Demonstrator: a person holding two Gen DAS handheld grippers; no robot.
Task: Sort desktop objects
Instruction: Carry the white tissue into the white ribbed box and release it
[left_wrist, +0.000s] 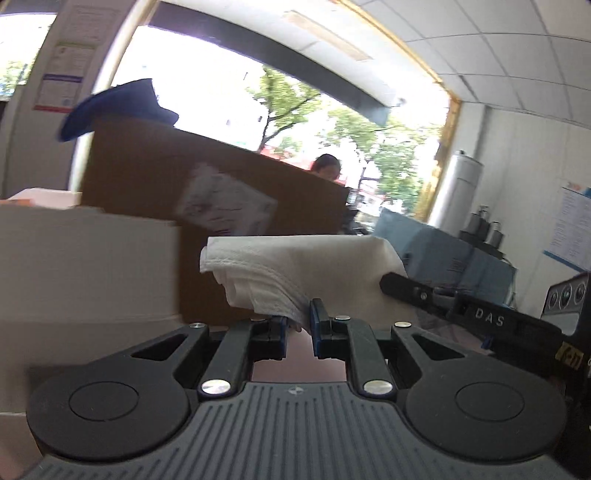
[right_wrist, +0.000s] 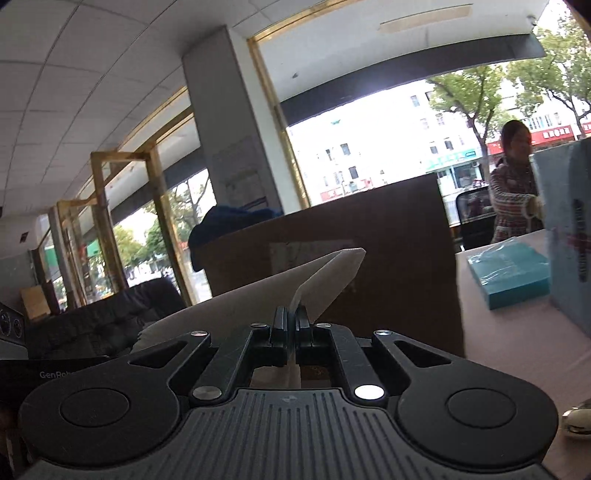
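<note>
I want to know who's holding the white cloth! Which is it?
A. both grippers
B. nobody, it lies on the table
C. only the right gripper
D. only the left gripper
A: the left gripper and the right gripper each pinch the white cloth.

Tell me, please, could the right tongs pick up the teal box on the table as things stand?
Probably not yet: the right tongs are shut on a white cloth. The teal box lies unobstructed to their right.

Soft white woven cloth (left_wrist: 295, 266), matt brown cardboard box (left_wrist: 155, 173), glossy teal plastic-wrapped packet (right_wrist: 508, 275)
</note>
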